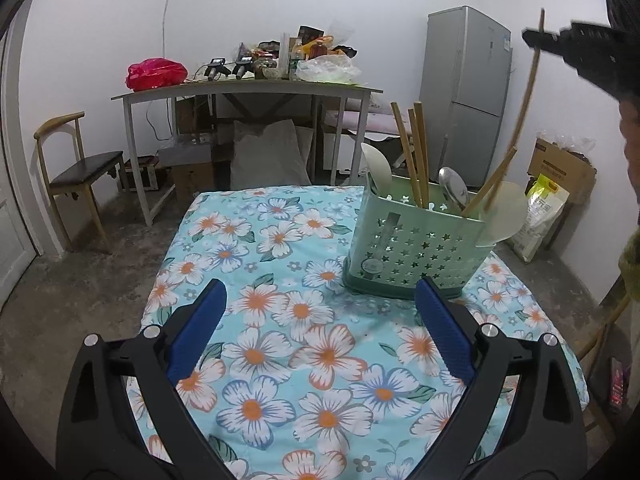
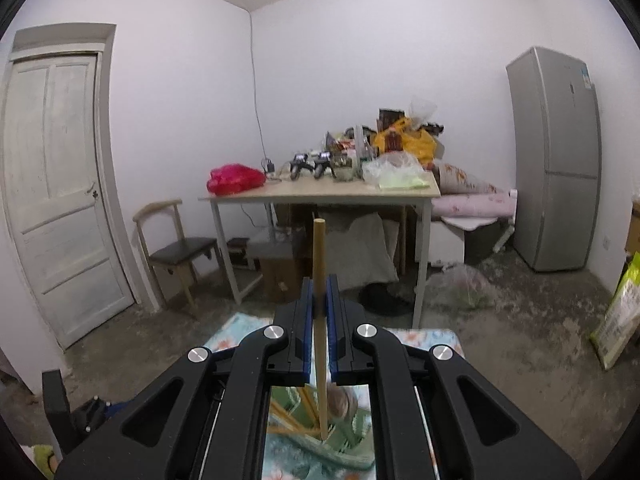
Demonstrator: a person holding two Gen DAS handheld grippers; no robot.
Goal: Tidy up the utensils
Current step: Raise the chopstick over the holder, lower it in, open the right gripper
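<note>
A green perforated utensil holder (image 1: 416,248) stands on the floral tablecloth (image 1: 304,340), to the right. It holds several wooden chopsticks (image 1: 416,152), a metal spoon (image 1: 452,190) and white spoons (image 1: 378,166). My left gripper (image 1: 320,304) is open and empty, low over the cloth, left of the holder. My right gripper (image 2: 319,296) is shut on a single wooden chopstick (image 2: 319,248), held upright above the holder. In the left wrist view that chopstick (image 1: 528,92) hangs from the right gripper (image 1: 540,38) at the upper right, its lower end near the holder's rim.
A cluttered desk (image 2: 320,194) with a red bag (image 2: 234,178) stands behind the table, a chair (image 2: 176,248) to its left, a door (image 2: 56,184) beyond. A grey fridge (image 2: 556,160) stands at the right. Boxes and a rice bag (image 1: 540,216) sit on the floor.
</note>
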